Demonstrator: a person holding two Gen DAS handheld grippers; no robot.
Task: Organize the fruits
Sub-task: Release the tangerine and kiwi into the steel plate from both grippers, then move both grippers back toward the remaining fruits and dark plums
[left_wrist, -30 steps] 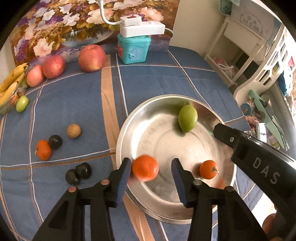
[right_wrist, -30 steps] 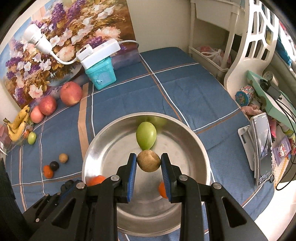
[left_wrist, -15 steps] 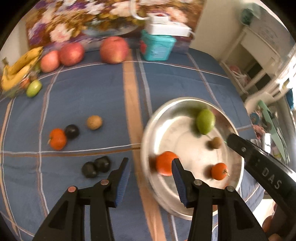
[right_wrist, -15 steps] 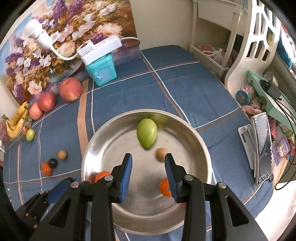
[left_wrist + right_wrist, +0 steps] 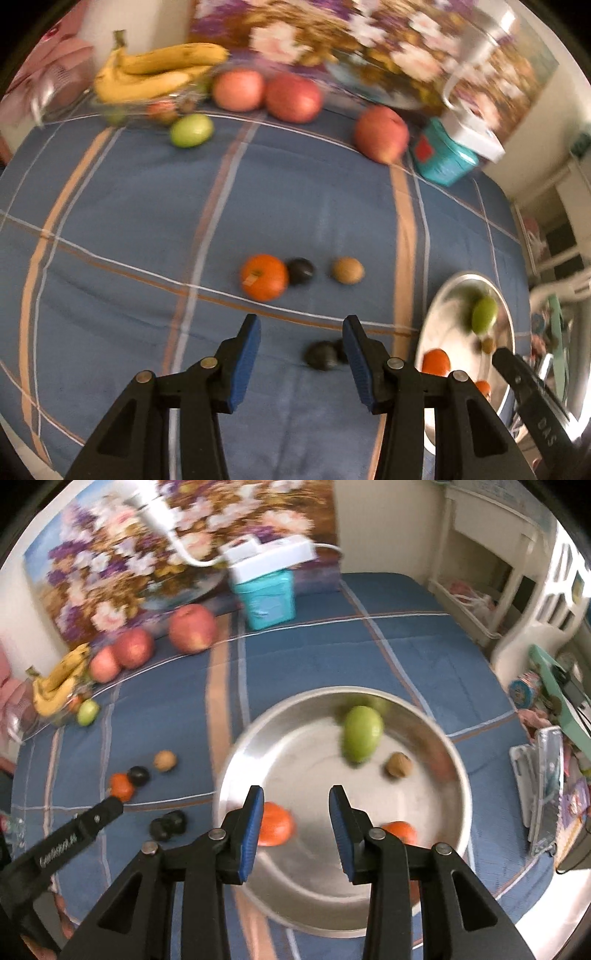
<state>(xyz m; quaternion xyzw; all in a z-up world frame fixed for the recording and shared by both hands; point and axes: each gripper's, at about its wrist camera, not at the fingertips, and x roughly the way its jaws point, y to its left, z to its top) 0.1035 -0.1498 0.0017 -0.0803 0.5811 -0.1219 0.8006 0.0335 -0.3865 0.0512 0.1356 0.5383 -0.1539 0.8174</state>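
A steel bowl (image 5: 458, 775) on the blue plaid cloth holds a green fruit (image 5: 360, 733), a small brown fruit (image 5: 399, 765) and two oranges (image 5: 275, 823). It also shows at the right of the left wrist view (image 5: 432, 317). My right gripper (image 5: 295, 823) is open and empty above the bowl's near side. My left gripper (image 5: 301, 350) is open and empty over the cloth, with two dark round fruits (image 5: 321, 354) just beyond it by its right finger. Farther on lie an orange (image 5: 264, 276), a dark fruit (image 5: 301, 271) and a brown fruit (image 5: 347, 270).
At the cloth's far edge are three red apples (image 5: 293, 96), a banana bunch (image 5: 155, 75), a small green fruit (image 5: 191, 130) and a teal box (image 5: 443, 158) with a white power strip on it, before a flower painting. A white shelf (image 5: 487, 565) stands at the right.
My left gripper let go of an orange into the bowl and swung left over the cloth. My right gripper opened, dropped the brown fruit into the bowl, and shifted left.
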